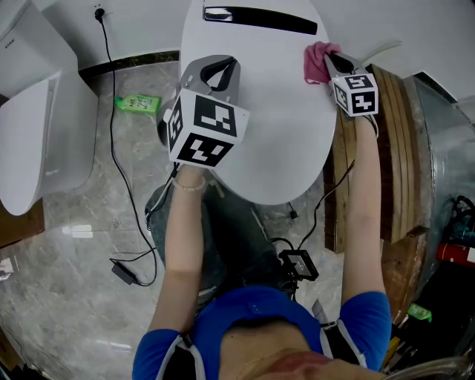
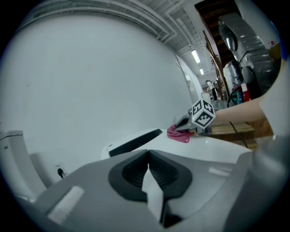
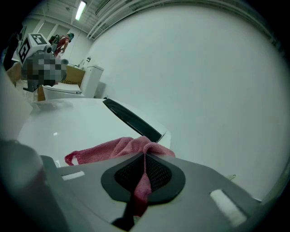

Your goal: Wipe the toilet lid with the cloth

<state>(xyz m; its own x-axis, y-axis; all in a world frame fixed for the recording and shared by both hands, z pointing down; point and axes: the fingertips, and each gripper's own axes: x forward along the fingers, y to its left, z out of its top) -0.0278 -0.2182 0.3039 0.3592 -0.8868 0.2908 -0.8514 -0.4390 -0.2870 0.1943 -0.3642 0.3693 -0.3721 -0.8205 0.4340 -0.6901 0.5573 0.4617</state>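
Note:
The white oval toilet lid (image 1: 278,133) fills the upper middle of the head view, with a black strip (image 1: 260,18) along its far end. A pink cloth (image 1: 316,61) lies at the lid's far right edge. My right gripper (image 1: 332,59) is shut on it, and in the right gripper view a fold of the cloth (image 3: 113,148) is pinched between the jaws (image 3: 145,156) while the rest spreads on the lid (image 3: 68,122). My left gripper (image 1: 220,65) hovers over the lid's left side, shut with nothing in it (image 2: 148,154). The left gripper view shows the cloth (image 2: 179,133) far off.
A second white toilet (image 1: 37,126) stands at the left. A green packet (image 1: 138,103) and a black cable (image 1: 119,171) lie on the marble floor between them. Wooden boards (image 1: 390,148) lie along the lid's right side. The person's legs are in front of the bowl.

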